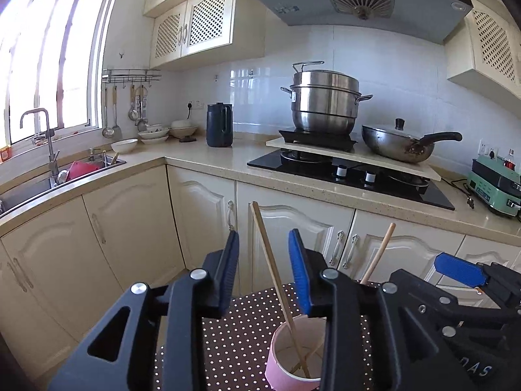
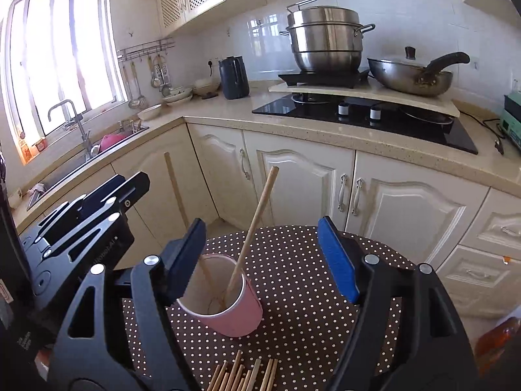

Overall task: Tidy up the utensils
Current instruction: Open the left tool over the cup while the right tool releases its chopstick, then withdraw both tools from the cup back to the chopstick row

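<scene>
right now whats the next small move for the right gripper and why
Probably lower the right gripper toward the loose chopsticks at the table's near edge and close on one. Its jaws are open and empty, the pink cup holds only two sticks, and the left gripper is open too.

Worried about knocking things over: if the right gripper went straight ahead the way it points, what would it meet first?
Probably the pink cup, standing low between the open jaws toward the left one, with its two chopsticks leaning out. Above it the way looks free to the cabinet doors, though depth is unclear.

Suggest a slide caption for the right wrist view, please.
Open right gripper above pink cup holding two chopsticks.
</scene>
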Motion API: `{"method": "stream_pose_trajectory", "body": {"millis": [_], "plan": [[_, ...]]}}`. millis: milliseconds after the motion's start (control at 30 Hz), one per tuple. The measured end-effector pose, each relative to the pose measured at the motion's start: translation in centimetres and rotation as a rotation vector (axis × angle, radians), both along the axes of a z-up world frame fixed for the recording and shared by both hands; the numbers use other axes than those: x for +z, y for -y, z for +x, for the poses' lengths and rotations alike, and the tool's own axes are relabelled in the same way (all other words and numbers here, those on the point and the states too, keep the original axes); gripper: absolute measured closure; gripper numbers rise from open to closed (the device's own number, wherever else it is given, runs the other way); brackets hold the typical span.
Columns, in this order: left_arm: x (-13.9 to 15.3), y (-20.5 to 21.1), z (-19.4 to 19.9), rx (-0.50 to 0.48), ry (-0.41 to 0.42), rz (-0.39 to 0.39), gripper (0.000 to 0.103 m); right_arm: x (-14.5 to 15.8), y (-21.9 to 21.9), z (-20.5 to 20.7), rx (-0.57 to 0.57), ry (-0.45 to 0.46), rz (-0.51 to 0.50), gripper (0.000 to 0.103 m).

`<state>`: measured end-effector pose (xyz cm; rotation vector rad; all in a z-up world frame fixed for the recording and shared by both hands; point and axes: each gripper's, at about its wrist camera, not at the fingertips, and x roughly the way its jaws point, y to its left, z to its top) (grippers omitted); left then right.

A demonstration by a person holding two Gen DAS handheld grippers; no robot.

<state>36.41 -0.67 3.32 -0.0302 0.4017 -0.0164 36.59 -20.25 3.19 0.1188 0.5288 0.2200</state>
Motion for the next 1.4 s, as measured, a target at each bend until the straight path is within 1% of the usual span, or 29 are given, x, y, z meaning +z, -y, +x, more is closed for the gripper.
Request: {"method": "stream_pose_trajectory", "body": {"millis": [167,333,467,633,733,833,1067,1200,1400], "plan": [[0.7,-0.1,-1.8,-0.002,0.024,-0.001,0.062,0.8,0.0,-1.0,-0.013,0.011,-0.006,0.032],[0.9,-0.1,-3.3,-0.004,0.035,0.004,0.057,0.7,0.3,-1.9,-0.013,0.020,-0.014,0.032],[0.4,0.1,-4.4,-0.005,0.033,0.009,0.054,0.2,0.9,-2.9,-0.026,0.017,-0.014,0.029],[-1.0,0.2,-6.0,-0.015,0.014,0.013,0.052,-0.8,1.6,-4.2,-0.032,-0.001,-0.012,0.025],[-2.2,0.3,-7.0,-0.023,-0.012,0.019,0.052,-1.7,1.8,-4.8,-0.044,-0.018,-0.038,0.022],[-3.4,0.4,-7.9,-0.027,-0.036,0.027,0.052,-2.9,1.9,-5.2,-0.044,-0.049,-0.058,0.022],[-6.3,0.2,-9.4,-0.039,-0.116,0.030,0.051,-6.4,2.1,-6.7,-0.050,-0.139,-0.074,0.020],[-8.5,-0.2,-10.2,-0.041,-0.185,0.019,0.051,-8.2,2.5,-7.1,-0.064,-0.188,-0.061,0.020],[-11.5,-0.8,-11.0,-0.048,-0.271,0.007,0.051,-12.0,2.9,-7.3,-0.089,-0.285,-0.069,0.020]]}}
